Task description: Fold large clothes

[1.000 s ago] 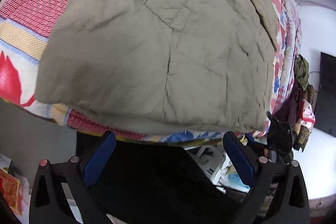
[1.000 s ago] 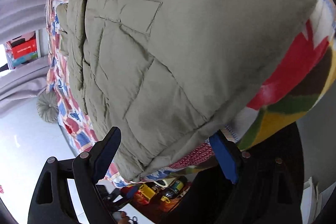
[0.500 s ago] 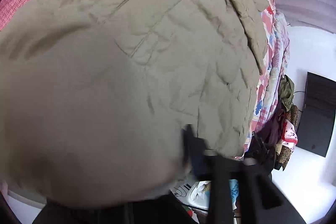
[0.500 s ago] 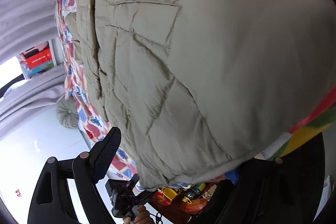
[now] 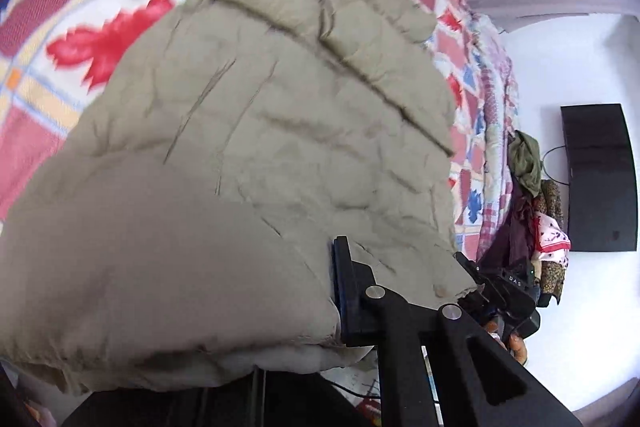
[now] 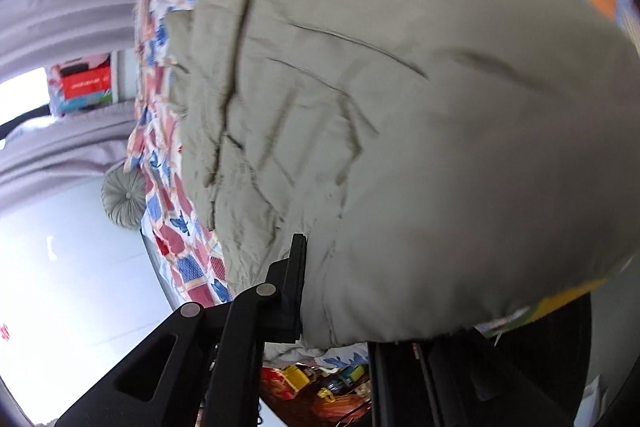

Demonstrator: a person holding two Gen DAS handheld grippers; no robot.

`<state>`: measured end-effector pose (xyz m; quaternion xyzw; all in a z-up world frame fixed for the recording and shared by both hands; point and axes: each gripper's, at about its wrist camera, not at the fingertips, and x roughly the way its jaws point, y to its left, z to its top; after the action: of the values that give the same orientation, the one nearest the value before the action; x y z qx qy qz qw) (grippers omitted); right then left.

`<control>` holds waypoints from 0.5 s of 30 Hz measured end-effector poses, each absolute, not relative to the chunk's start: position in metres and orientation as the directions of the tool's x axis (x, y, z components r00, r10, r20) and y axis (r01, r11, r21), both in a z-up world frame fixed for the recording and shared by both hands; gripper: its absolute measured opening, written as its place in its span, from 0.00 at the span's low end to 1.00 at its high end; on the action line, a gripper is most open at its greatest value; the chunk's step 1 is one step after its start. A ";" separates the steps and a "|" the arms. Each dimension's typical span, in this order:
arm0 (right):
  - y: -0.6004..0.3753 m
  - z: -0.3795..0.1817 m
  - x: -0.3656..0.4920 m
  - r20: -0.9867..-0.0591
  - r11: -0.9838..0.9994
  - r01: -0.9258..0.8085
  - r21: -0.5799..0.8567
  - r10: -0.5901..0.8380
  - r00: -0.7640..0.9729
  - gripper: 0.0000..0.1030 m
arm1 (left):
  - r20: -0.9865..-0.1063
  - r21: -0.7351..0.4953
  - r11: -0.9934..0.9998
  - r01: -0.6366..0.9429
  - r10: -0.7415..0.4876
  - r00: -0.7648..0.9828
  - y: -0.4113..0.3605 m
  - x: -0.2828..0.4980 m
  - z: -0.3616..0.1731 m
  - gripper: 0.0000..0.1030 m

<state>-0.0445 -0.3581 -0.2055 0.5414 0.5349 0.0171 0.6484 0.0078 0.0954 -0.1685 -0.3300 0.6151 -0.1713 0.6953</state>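
A large olive-khaki quilted jacket [image 5: 280,131] lies on a bed with a red, blue and white patterned bedspread [image 5: 92,39]. My left gripper [image 5: 320,287] is shut on the jacket's near hem, and the fabric bulges over the left finger and hides it. In the right wrist view the same jacket [image 6: 400,107] fills the frame. My right gripper [image 6: 316,283] is shut on the hem too, with only its left finger [image 6: 294,279] showing. The hem is lifted off the bed edge.
The bedspread [image 6: 168,155] hangs over the bed side. A black TV [image 5: 600,179] hangs on the white wall with clothes [image 5: 532,163] piled beside it. A round grey cushion [image 6: 124,193] sits on the floor. Toys [image 6: 320,383] lie below the bed edge.
Both grippers moved onto the jacket's near hem and closed on it from open. The hem has lifted and bunched toward the cameras.
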 end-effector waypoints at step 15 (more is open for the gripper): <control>-0.351 -0.079 0.105 -0.661 0.684 0.194 0.703 0.529 0.532 0.10 | -0.683 -0.610 0.786 0.101 -0.586 0.437 0.087 0.145 -0.059 0.13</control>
<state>0.1051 -0.3505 -0.0791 0.3828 0.4719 0.1064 0.7871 0.1447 0.0868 -0.0593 -0.2490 0.4865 -0.2120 0.8102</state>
